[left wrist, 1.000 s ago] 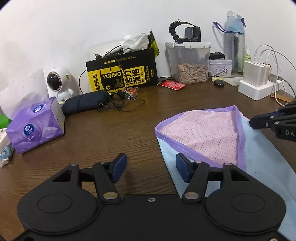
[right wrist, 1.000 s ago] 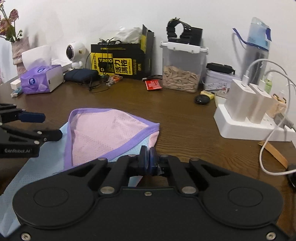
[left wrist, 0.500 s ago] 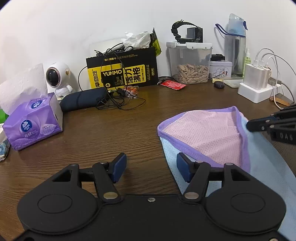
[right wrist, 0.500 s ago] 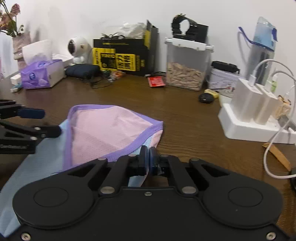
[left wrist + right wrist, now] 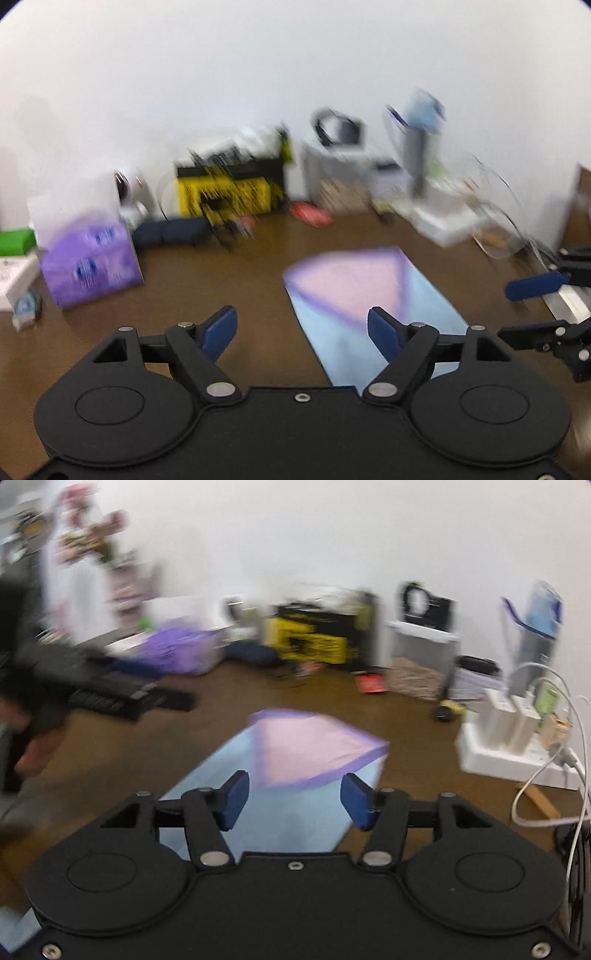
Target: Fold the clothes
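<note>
A light blue garment [image 5: 354, 328] [image 5: 295, 805] with a pink, purple-edged panel [image 5: 351, 280] [image 5: 310, 753] folded over it lies flat on the brown desk [image 5: 221, 277]. My left gripper [image 5: 303, 330] hovers above the desk just left of the garment, its jaws opening with nothing between them. My right gripper [image 5: 293, 801] hangs over the garment's near right part, its jaws opening and clear of the cloth. The right gripper [image 5: 535, 306] also shows at the left wrist view's right edge. The left gripper appears as a dark blur [image 5: 110, 698] in the right wrist view. Both views are motion-blurred.
Along the back wall stand a purple tissue box [image 5: 88, 262], a yellow-and-black box [image 5: 229, 192], a clear lidded container [image 5: 421, 661], a water bottle [image 5: 535, 638] and a white charger block with cables [image 5: 517, 738]. A small white camera [image 5: 129, 192] stands behind the tissues.
My right gripper let go of the garment's edge and opened. Both grippers pulled back and rose, so the garment now looks smaller and farther away. The left jaws spread wider.
</note>
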Available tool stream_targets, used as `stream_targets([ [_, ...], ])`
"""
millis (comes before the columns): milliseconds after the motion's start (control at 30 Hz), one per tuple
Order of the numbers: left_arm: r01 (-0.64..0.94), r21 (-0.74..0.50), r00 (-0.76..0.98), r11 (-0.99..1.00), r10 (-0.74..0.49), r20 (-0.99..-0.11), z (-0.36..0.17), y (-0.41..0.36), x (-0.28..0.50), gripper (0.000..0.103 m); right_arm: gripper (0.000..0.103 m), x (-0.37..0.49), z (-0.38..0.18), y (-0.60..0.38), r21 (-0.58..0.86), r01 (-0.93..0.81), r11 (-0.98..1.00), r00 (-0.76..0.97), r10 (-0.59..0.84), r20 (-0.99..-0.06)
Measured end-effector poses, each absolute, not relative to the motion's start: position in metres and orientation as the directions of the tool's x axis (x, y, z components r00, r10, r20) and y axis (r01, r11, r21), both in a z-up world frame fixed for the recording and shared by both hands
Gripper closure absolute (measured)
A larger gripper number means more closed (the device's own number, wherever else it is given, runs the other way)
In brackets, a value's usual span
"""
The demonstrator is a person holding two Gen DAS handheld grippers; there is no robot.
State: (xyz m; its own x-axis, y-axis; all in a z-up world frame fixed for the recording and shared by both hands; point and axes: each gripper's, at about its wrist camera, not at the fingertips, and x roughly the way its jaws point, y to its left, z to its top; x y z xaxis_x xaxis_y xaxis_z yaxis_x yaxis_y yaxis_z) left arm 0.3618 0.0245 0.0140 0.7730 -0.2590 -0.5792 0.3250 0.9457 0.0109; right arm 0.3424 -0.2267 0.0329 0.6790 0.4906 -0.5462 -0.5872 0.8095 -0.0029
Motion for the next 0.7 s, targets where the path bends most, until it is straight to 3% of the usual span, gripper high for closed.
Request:
stream_targets([
  [167, 0.368, 0.081, 0.739, 0.926, -0.238, -0.630, -0.011, 0.010, 0.321, 0.027, 0.042, 0.326, -0.005, -0.195, -0.062, -0.597, 0.800, 0.635, 0.424, -0.646],
  [267, 0.401, 0.177, 0.760, 0.899, -0.219, -0.612, -0.013, 0.003, 0.287, 0.026, 0.041, 0.307, 0.010, -0.198, -0.080, -0.574, 0.815, 0.683, 0.422, -0.597],
  [333, 0.429, 0.176, 0.784, 0.886, -0.268, -0.561, -0.004, 0.006, 0.256, 0.024, 0.039, 0.277, 0.033, -0.210, -0.097, -0.601, 0.793, 0.711, 0.475, -0.519],
  [400, 0.551, 0.163, 0.757, 0.818, -0.408, -0.510, 0.004, 0.019, 0.214, 0.015, 0.029, 0.245, 0.046, -0.224, -0.125, -0.666, 0.735, 0.694, 0.550, -0.465],
  [467, 0.693, 0.169, 0.679, 0.700, -0.557, -0.478, 0.004, 0.030, 0.178, 0.014, 0.025, 0.202, 0.051, -0.238, -0.188, -0.752, 0.632, 0.642, 0.639, -0.423],
  [567, 0.837, 0.174, 0.537, 0.519, -0.716, -0.446, -0.007, 0.035, 0.141, 0.014, 0.024, 0.154, 0.038, -0.240, -0.210, -0.836, 0.506, 0.543, 0.711, -0.447],
  [700, 0.903, 0.226, 0.429, 0.365, -0.737, -0.522, -0.027, 0.019, 0.123, 0.014, 0.024, 0.130, 0.006, -0.232, -0.157, -0.888, 0.433, 0.445, 0.720, -0.533],
])
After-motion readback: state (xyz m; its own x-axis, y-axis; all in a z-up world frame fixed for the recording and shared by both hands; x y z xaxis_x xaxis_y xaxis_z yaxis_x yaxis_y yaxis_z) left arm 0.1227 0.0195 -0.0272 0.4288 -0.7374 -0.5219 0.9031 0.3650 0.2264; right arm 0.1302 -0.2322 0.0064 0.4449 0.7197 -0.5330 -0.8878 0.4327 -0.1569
